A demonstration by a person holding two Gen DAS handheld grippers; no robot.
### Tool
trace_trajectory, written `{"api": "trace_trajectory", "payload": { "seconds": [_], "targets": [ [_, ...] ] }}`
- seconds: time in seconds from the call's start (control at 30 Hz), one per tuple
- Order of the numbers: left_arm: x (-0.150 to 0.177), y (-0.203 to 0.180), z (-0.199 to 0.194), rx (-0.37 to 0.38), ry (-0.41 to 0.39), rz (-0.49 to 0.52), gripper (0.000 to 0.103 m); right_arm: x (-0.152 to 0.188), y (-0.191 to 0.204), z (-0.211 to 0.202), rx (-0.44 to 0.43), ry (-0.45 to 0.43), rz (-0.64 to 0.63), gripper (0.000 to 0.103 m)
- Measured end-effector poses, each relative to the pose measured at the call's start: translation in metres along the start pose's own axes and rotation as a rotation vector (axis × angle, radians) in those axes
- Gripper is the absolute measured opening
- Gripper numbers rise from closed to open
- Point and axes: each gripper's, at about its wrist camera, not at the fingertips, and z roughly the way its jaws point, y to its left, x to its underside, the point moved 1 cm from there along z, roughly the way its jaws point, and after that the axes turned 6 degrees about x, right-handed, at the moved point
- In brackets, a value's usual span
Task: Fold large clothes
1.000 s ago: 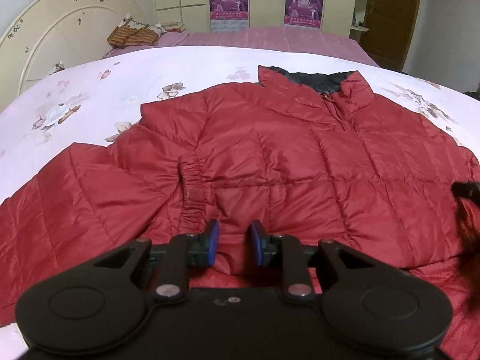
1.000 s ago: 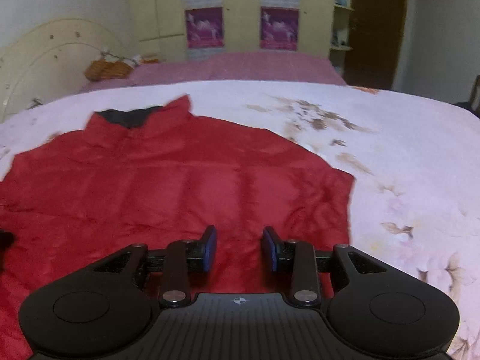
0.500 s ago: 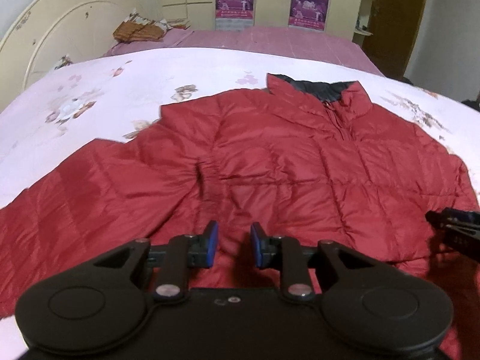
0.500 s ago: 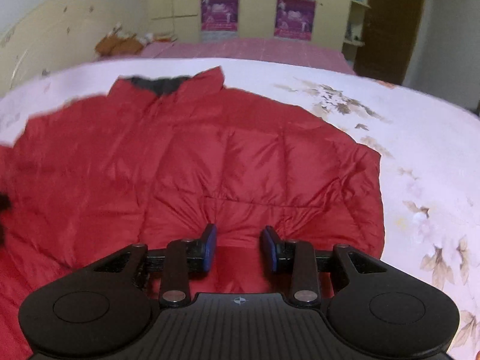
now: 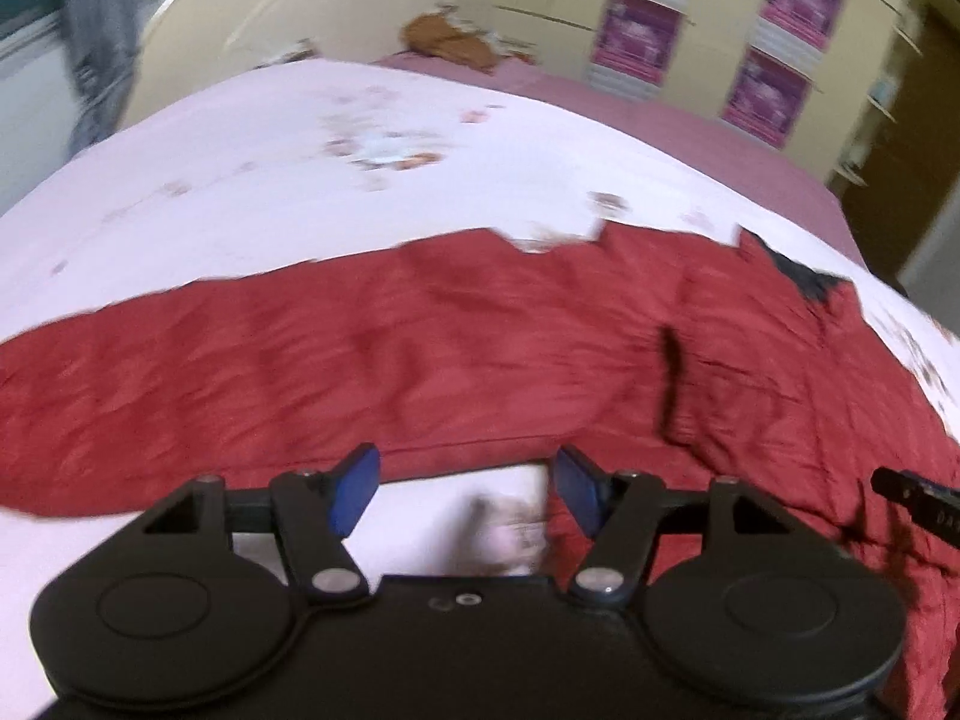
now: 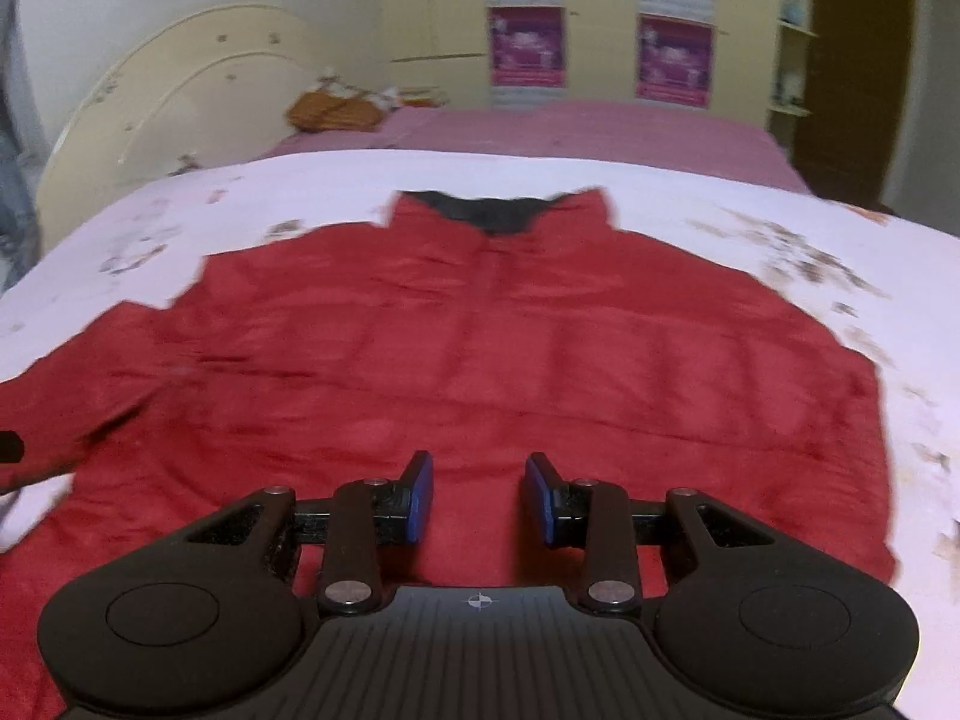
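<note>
A red quilted puffer jacket (image 6: 480, 348) lies flat on the floral white bedsheet (image 6: 780, 228), its dark-lined collar (image 6: 492, 213) at the far side. In the left wrist view the jacket's left sleeve (image 5: 300, 354) stretches out to the left. My left gripper (image 5: 462, 489) is open and empty, over the sheet just below the sleeve near the armpit. My right gripper (image 6: 479, 495) is open and empty above the jacket's lower front. The right gripper's tip (image 5: 912, 492) shows at the right edge of the left wrist view.
A cream headboard (image 6: 162, 120) stands at the left. A brown bundle (image 6: 336, 111) lies on the pink bedding (image 6: 600, 132) behind. A wardrobe with purple posters (image 6: 672, 60) lines the back wall, with a dark door (image 6: 852, 72) at the right.
My left gripper has swung left from the jacket's body to the left sleeve and opened wider. My right gripper has drawn back and now faces the jacket's front squarely.
</note>
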Motion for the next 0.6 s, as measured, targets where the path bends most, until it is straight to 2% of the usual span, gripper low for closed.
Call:
{"api": "trace_trajectory", "payload": {
  "seconds": [0.27, 0.43, 0.6],
  "targets": [
    [0.008, 0.067, -0.012, -0.093, 0.005, -0.153, 0.063, -0.015, 0.064, 0.014, -0.107, -0.002, -0.081, 0.034],
    [0.015, 0.103, -0.020, -0.124, 0.001, -0.249, 0.063, -0.023, 0.096, 0.031, -0.124, -0.005, -0.123, 0.034],
    [0.026, 0.146, -0.027, -0.119, -0.011, -0.404, 0.063, -0.019, 0.113, 0.050, -0.118, 0.024, -0.134, 0.034]
  ]
}}
